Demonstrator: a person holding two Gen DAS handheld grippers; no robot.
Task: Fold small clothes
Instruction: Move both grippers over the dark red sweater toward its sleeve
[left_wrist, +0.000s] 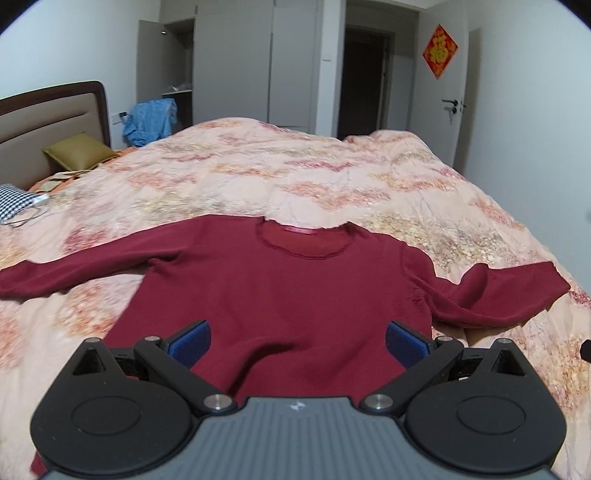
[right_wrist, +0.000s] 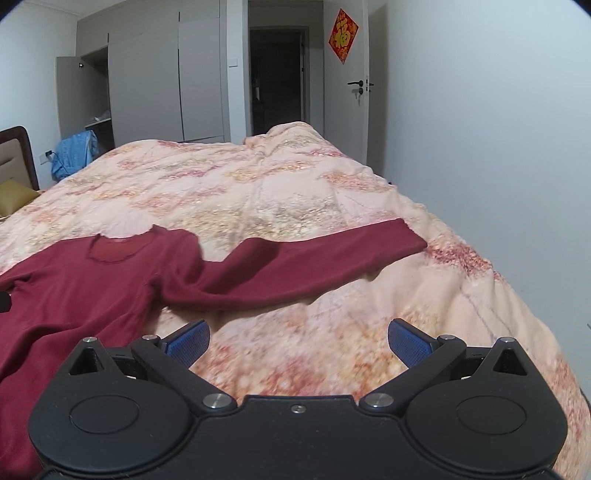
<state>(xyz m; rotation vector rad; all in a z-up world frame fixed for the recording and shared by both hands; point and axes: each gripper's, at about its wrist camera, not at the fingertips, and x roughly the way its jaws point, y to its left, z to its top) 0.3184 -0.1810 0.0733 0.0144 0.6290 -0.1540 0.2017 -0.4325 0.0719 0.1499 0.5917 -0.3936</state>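
A dark red long-sleeved sweater (left_wrist: 280, 288) lies spread flat on the bed, collar away from me, both sleeves stretched out sideways. My left gripper (left_wrist: 297, 341) hovers open over the sweater's lower body, its blue pads (left_wrist: 192, 341) wide apart with nothing between them. In the right wrist view the same sweater (right_wrist: 92, 284) lies at the left, its right sleeve (right_wrist: 314, 258) reaching across the quilt. My right gripper (right_wrist: 298, 341) is open above bare quilt, to the right of the sweater's hem and nearer than the sleeve.
The bed's pink floral quilt (left_wrist: 332, 177) is rumpled at the far corner. A headboard (left_wrist: 55, 122), an olive cushion (left_wrist: 79, 149) and a checked pillow (left_wrist: 13, 203) sit far left. Blue clothes (left_wrist: 149, 122) hang by an open wardrobe. The bed's right edge (right_wrist: 535, 295) drops off near a white wall.
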